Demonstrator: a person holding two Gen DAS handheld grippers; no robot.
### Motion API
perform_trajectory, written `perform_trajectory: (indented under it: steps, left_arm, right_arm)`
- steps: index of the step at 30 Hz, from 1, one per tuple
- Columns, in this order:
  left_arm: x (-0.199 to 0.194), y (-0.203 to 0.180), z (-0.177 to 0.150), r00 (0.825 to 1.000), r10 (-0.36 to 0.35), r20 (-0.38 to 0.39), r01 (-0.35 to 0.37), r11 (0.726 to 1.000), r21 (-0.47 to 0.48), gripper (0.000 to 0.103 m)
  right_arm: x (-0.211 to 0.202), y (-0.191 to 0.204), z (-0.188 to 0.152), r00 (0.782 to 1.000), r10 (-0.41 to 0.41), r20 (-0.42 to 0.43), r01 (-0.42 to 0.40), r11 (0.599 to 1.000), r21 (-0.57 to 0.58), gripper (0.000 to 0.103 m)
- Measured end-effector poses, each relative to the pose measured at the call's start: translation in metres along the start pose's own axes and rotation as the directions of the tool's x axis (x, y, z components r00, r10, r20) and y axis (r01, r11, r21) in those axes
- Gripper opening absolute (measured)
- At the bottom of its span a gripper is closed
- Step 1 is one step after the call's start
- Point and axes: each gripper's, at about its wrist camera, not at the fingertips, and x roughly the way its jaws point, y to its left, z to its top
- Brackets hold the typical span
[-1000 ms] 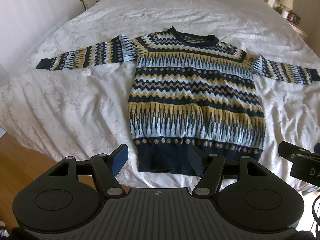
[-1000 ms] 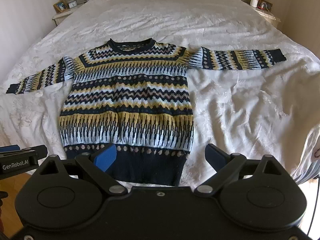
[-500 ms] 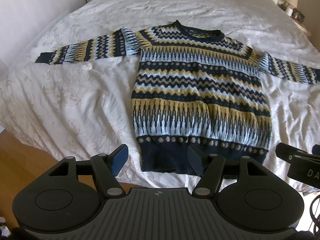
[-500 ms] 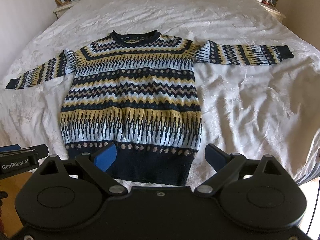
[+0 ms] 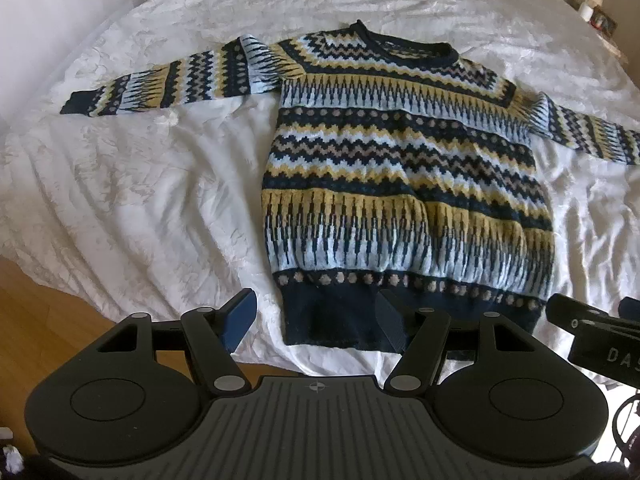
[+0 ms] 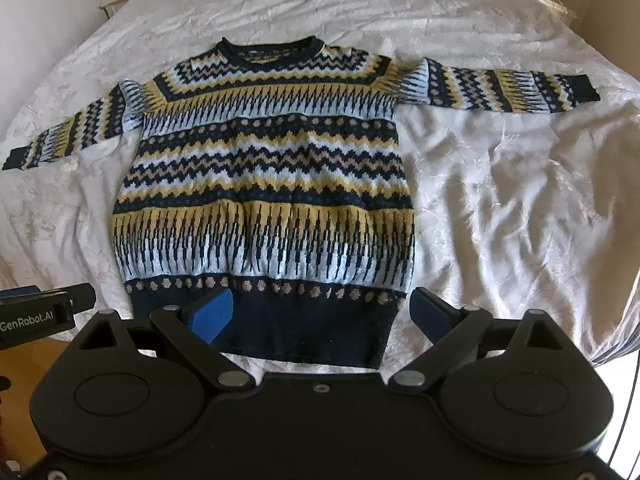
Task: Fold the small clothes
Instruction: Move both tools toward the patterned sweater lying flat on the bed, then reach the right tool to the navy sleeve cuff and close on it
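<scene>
Right wrist view: left gripper point(image 6: 48, 312) reads "GenRobot.AI".

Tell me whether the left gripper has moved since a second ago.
Yes. The left gripper has advanced toward the sweater and tipped down: the nightstand has slid off the top of its view, and the sweater looms larger.

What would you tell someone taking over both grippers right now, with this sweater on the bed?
Left gripper: jaws open, nothing held, above the sweater's dark hem near its left corner.
Right gripper: jaws open, nothing held, above the hem near its right corner.
Sweater: lies flat and face up on the white bedspread, both sleeves spread out to the sides, collar at the far end.
Done: garment laid out; no fold made.
Left: all folds, likely starting with the sleeves or the hem.
</scene>
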Motion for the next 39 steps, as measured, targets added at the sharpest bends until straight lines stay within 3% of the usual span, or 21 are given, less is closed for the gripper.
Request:
perform_trajectory:
  steps: [12,26,30,33,39]
  left_arm:
    - [0.037,0.010,0.026,0.994,-0.013,-0.111,0.013,1.000,-0.003,0.065]
    - [0.089,0.020,0.100,0.980,-0.051,-0.194,0.055,0.998,0.016,0.064]
    - [0.103,0.019,0.120,0.977,-0.064,-0.205,0.075,0.996,0.046,0.062]
    - [0.113,0.018,0.134,0.974,-0.078,-0.212,0.093,0.994,0.062,0.054]
    - [0.129,0.009,0.160,0.969,-0.106,-0.222,0.125,0.989,0.074,0.045]
  right_arm:
    - [0.036,0.011,0.020,0.995,0.003,-0.097,-0.002,1.000,0.011,0.095]
    - [0.085,0.027,0.082,0.981,-0.011,-0.192,0.021,0.998,0.052,0.094]
    - [0.096,0.026,0.098,0.977,-0.007,-0.214,0.029,0.994,0.102,0.088]
    - [0.104,0.019,0.109,0.976,0.005,-0.218,0.028,0.989,0.149,0.084]
    - [0.116,-0.012,0.128,0.983,0.028,-0.180,0.013,0.975,0.220,0.072]
